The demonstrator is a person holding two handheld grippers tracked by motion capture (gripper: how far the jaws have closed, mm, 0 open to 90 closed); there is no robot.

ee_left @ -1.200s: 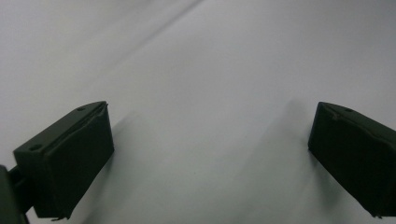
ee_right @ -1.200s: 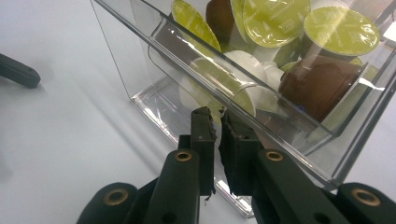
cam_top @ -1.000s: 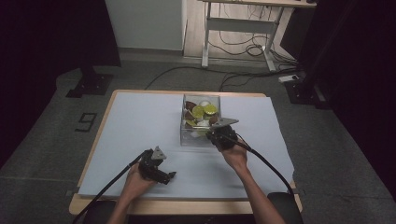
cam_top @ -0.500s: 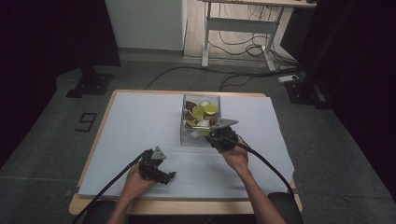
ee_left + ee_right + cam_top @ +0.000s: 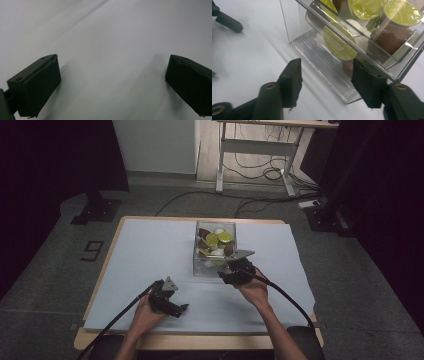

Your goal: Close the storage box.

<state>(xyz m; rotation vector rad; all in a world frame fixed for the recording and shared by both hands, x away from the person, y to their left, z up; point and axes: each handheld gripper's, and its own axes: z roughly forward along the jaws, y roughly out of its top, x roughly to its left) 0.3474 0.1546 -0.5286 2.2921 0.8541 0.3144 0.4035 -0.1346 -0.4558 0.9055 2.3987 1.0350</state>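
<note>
A clear plastic box [image 5: 199,251] stands right of the table's middle, holding several coffee capsules [image 5: 212,239] with green, brown and white tops. My right gripper [image 5: 231,270] lies low at the box's near wall, a hand behind it. In the right gripper view its jaws [image 5: 327,61] have just been opening; the box's bottom edge [image 5: 324,72] lies between them, untouched by the pads, so it is open. A green-lidded capsule [image 5: 338,43] leans on the wall. My left gripper [image 5: 172,304] rests at the front left, open [image 5: 112,60] over bare white sheet [image 5: 112,30].
The white sheet [image 5: 150,245] covers the wooden table. The left gripper's jaw [image 5: 227,21] shows at the far left of the right gripper view. Cables trail from both grippers off the near edge. On the floor behind stand a desk frame [image 5: 255,155] and black stands [image 5: 95,210].
The right gripper has edged slightly back toward the person from the box's front wall. The left hand and its gripper have stayed put.
</note>
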